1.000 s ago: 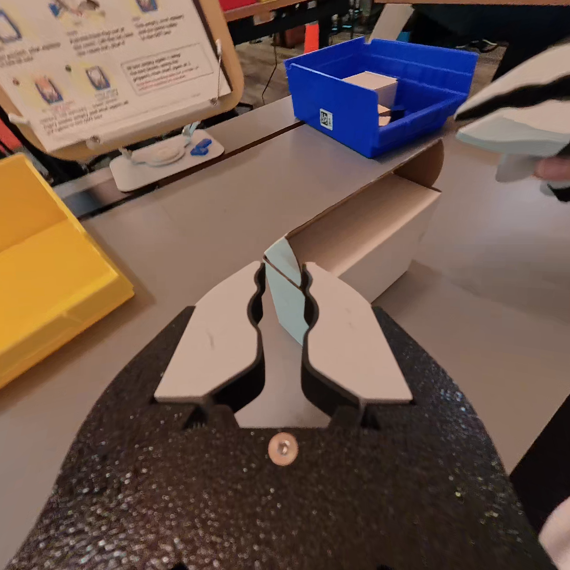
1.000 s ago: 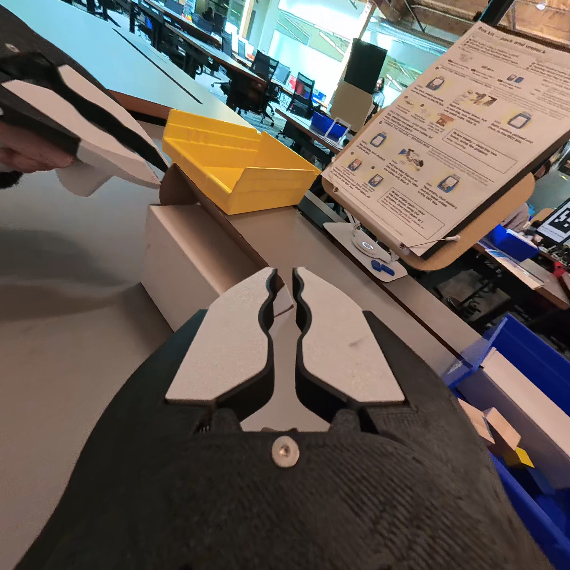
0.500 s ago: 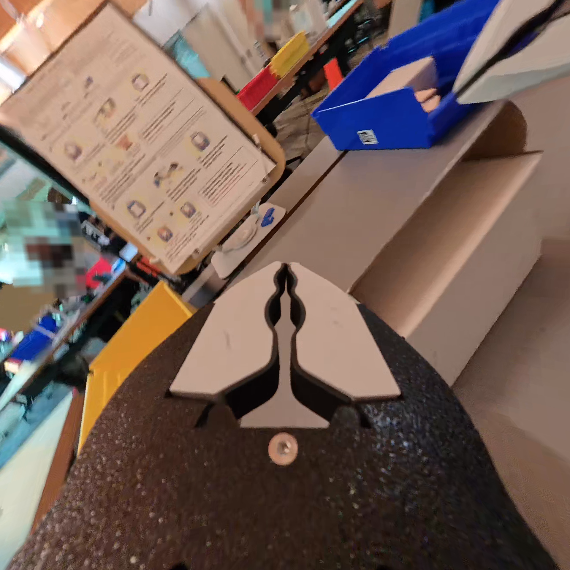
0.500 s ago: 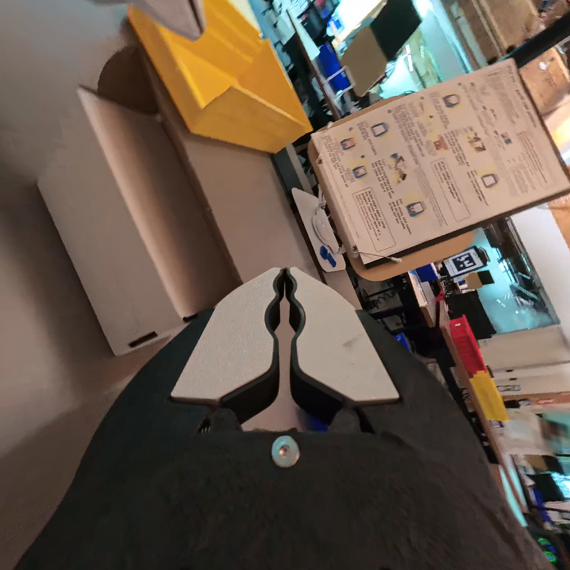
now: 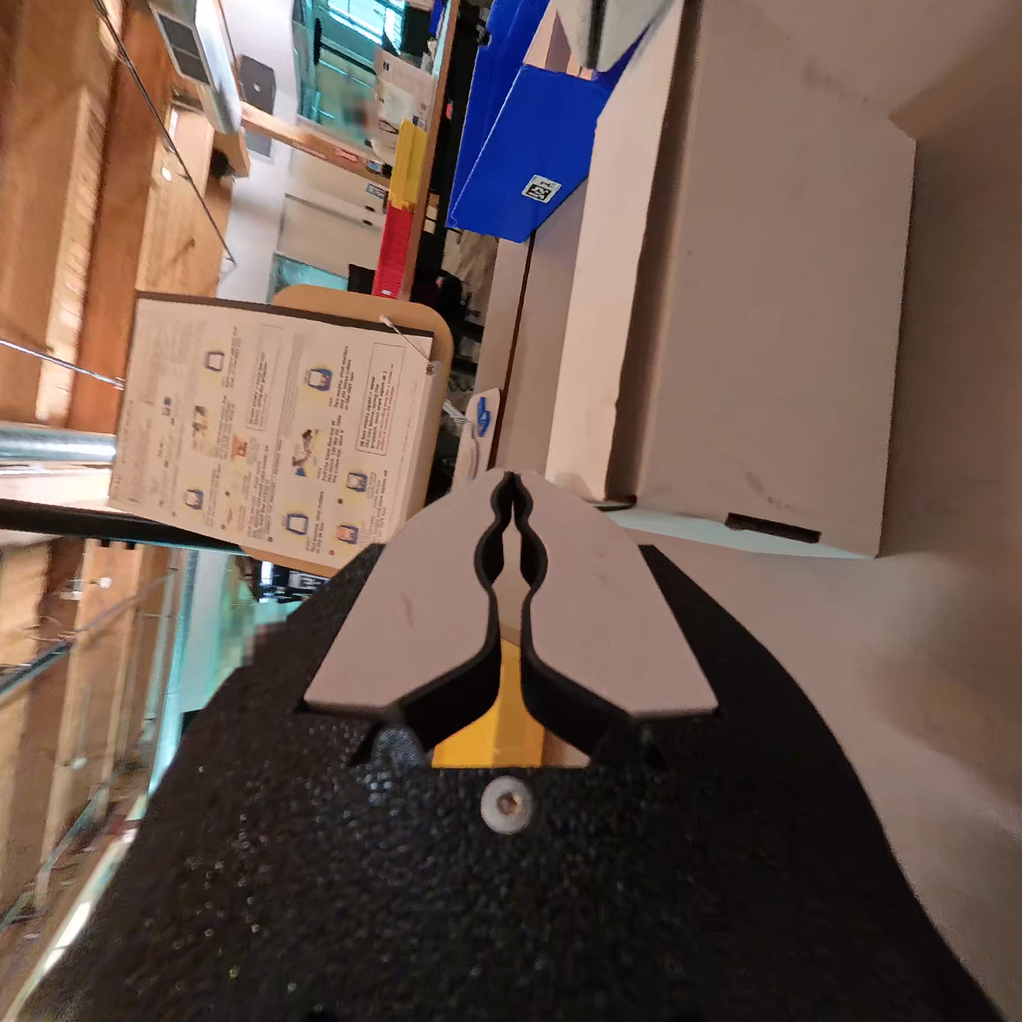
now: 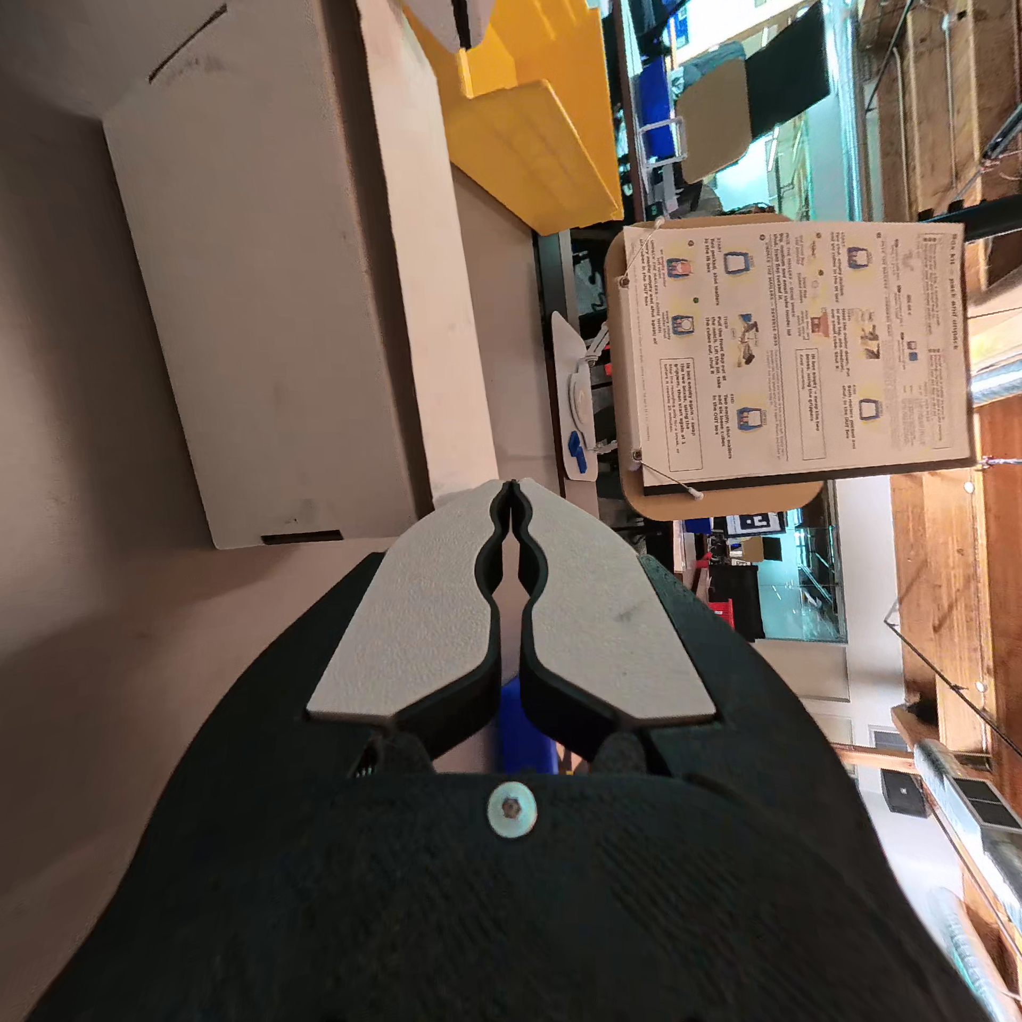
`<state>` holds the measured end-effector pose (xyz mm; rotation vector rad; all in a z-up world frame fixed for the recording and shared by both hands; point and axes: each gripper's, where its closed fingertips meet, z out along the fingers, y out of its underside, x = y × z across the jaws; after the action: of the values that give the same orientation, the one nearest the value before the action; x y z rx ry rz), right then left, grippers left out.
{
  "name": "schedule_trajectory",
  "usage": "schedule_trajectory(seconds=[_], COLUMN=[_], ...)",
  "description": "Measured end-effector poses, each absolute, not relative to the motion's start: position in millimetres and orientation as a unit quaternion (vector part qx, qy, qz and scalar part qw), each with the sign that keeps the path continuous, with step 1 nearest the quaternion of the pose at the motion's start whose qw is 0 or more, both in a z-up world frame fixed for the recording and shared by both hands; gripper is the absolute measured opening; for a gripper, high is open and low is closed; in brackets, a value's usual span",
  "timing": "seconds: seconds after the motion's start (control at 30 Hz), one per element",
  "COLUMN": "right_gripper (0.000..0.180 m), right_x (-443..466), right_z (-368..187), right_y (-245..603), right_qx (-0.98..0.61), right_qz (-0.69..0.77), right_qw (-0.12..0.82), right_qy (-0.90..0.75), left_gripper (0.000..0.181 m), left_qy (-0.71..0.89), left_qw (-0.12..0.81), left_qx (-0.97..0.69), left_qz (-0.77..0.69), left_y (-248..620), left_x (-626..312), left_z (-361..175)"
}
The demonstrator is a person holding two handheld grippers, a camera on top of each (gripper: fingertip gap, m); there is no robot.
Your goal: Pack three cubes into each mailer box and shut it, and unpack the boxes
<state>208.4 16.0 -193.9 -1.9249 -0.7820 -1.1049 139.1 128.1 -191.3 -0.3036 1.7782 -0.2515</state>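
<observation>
The white mailer box [image 5: 774, 309] lies shut on the tabletop [image 5: 951, 636], with its lid down. Both views are turned on their side. The left tongs [image 5: 511, 486] are closed on nothing and stand just beside one end of the box. The right tongs [image 6: 511, 489] are also closed and empty, near the other end. The blue bin [image 5: 520, 155] is behind the box on one side, the yellow bin [image 6: 542, 144] on the other. The instruction board [image 6: 785, 354] stands behind the box.

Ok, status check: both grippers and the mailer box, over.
Left gripper shut, empty. Right gripper shut, empty. White mailer box on the table, lid closed, neither gripper touching it. Nothing in the way.
</observation>
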Motion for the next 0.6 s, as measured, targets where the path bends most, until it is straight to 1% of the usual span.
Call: schedule_trajectory(seconds=[0.03, 0.17, 0.23, 0.37, 0.43, 0.47, 0.57, 0.6], right_gripper=[0.000, 0.000, 0.000, 0.000, 0.002, 0.001, 0.000, 0.001], right_x=[208, 208, 209, 213, 222, 221, 194, 191], right_z=[-194, -197, -197, -198, -180, -174, -172, -172], right_y=[16, 16, 16, 9, 2, -2, -2, 0], right_qx=[-0.752, -0.740, -0.745, -0.774, -0.767, -0.767, -0.778, -0.776], right_qz=[-0.436, -0.463, -0.456, -0.395, -0.394, -0.371, -0.259, -0.255], right_qw=[0.391, 0.381, 0.385, 0.418, 0.461, 0.484, 0.532, 0.534], right_qy=[-0.301, -0.306, -0.297, -0.265, -0.211, -0.197, -0.212, -0.216], left_gripper=[0.000, 0.000, 0.000, 0.000, 0.000, 0.000, 0.000, 0.000], left_qy=[0.767, 0.750, 0.752, 0.757, 0.720, 0.715, 0.719, 0.722], left_qw=[0.623, 0.660, 0.656, 0.642, 0.677, 0.678, 0.651, 0.641], left_qx=[-0.118, -0.054, -0.059, -0.121, -0.150, -0.167, -0.210, -0.217], left_qz=[-0.093, -0.009, -0.010, -0.001, -0.018, -0.036, -0.123, -0.147], left_y=[127, 126, 126, 139, 141, 140, 126, 121], left_x=[139, 136, 135, 131, 126, 124, 122, 124], left_z=[-192, -192, -194, -202, -188, -185, -184, -185])
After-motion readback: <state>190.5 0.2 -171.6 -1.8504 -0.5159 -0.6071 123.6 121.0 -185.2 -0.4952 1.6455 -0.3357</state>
